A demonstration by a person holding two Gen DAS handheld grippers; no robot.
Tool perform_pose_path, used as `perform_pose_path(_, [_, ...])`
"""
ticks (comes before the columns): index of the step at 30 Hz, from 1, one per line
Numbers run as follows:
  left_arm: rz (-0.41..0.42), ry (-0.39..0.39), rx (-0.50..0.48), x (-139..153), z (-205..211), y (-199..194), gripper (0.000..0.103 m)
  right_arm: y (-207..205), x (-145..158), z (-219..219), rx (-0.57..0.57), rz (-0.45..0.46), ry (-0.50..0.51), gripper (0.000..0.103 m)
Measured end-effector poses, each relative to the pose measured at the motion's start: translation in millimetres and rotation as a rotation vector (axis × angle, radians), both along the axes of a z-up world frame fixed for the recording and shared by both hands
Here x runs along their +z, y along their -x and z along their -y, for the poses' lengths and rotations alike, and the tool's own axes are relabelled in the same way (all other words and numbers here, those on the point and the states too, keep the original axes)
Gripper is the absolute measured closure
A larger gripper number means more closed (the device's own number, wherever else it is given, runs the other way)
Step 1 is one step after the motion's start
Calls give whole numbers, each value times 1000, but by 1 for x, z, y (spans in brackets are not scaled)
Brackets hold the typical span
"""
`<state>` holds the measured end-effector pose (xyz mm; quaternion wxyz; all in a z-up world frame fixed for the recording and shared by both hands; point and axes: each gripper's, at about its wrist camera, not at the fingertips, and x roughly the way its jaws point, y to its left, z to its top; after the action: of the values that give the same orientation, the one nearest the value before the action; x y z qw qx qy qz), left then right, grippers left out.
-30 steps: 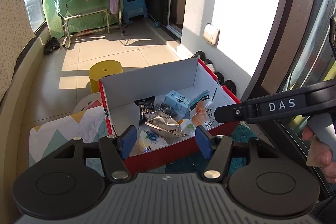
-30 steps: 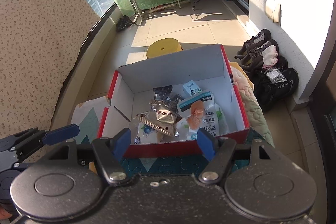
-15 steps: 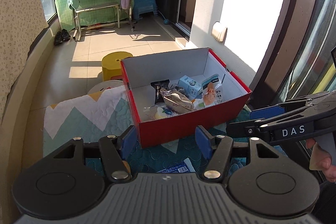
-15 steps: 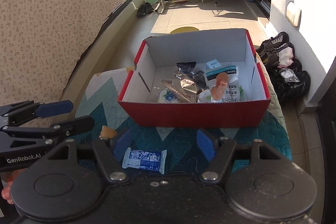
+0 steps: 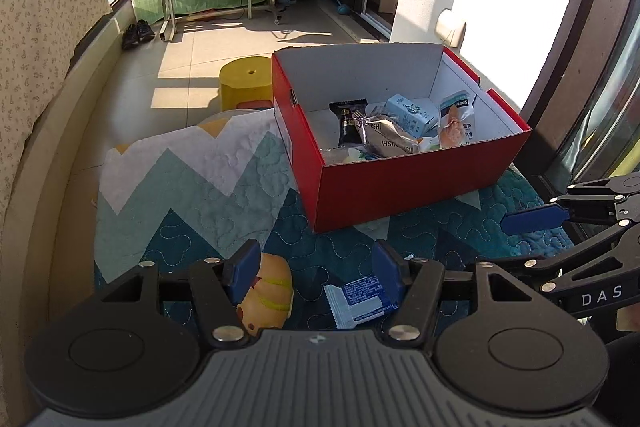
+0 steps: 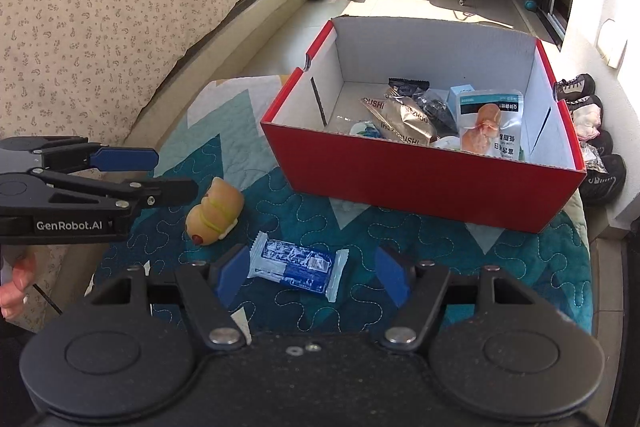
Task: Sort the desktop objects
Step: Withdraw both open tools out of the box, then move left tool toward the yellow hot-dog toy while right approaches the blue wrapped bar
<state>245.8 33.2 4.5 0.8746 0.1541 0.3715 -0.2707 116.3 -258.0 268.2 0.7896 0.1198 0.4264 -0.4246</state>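
Note:
A red cardboard box with white inside walls stands on a quilted teal mat and holds several snack packets. Near the mat's front lie an orange toy and a blue-and-white wrapped packet. My left gripper is open and empty, above and in front of the toy and the packet; it also shows at the left of the right wrist view. My right gripper is open and empty, above and in front of the blue packet; it shows at the right of the left wrist view.
The quilted mat covers a small low table. A yellow stool stands behind it on the tiled floor. Shoes lie by the wall at right. A patterned curtain hangs at left.
Both grippers have pulled back from over the box toward the mat's front. The toy and the blue packet have come into view below them. Both stay open.

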Motion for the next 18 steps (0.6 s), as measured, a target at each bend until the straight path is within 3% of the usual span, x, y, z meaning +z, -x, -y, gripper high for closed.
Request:
perform_pose_path(6, [-39, -3, 41, -20, -9, -16, 43, -8, -25, 9, -18, -15, -36, 34])
perform_pose_path(12, [-69, -5, 69, -37, -17, -29, 43, -30, -43, 12, 71, -96, -31, 34])
perform_pose_path(18, [-89, 5, 95, -51, -19, -41, 43, -28, -56, 29, 0, -68, -85, 34])
